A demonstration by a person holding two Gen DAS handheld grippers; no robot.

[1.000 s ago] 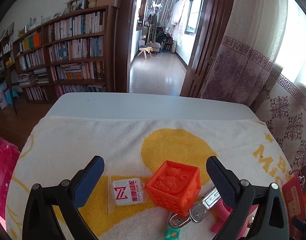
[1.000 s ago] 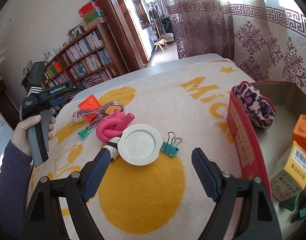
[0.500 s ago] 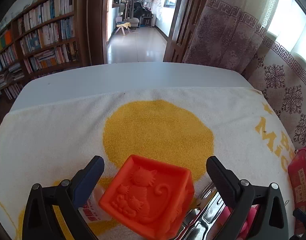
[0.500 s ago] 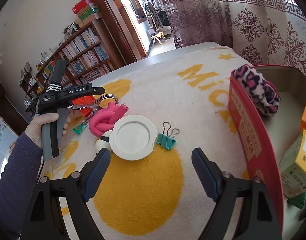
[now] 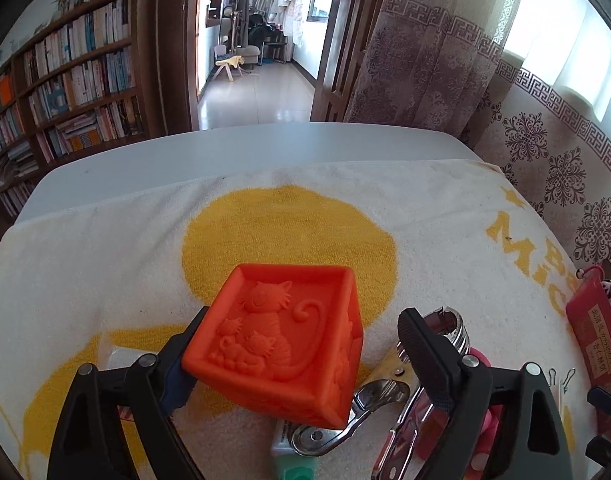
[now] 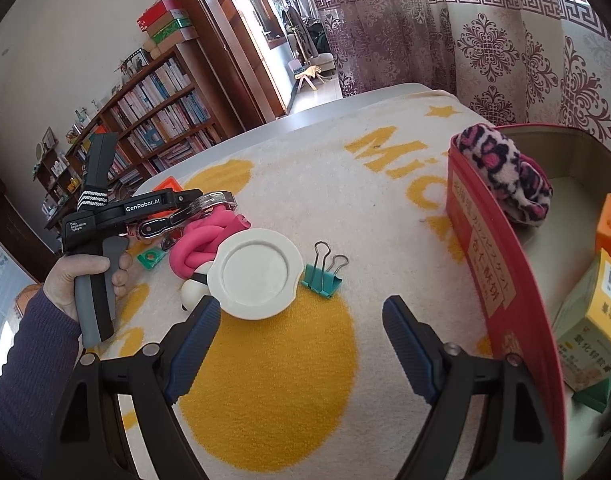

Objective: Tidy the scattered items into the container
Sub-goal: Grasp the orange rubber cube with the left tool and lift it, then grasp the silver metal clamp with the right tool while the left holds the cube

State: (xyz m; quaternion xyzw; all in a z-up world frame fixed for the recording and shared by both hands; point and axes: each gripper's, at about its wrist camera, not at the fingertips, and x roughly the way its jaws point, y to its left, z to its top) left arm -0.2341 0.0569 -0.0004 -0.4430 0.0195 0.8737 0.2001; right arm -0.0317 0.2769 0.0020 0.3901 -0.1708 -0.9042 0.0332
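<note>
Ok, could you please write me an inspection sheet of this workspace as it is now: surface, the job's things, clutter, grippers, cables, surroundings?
Surface: white table covered by a white and yellow towel.
Job's things: orange cube, metal tool, pink foam twist, white lid, teal binder clip and green-and-white packet lie on the towel; red container holds a leopard-print fabric item and boxes.
Clutter: nothing seen.
Grippers: left gripper jaws closing around the orange cube, right pad not touching it; right gripper jaws open, empty, above the towel.
Cables: nothing seen.
Surroundings: bookshelves, patterned curtains, open doorway.
</note>
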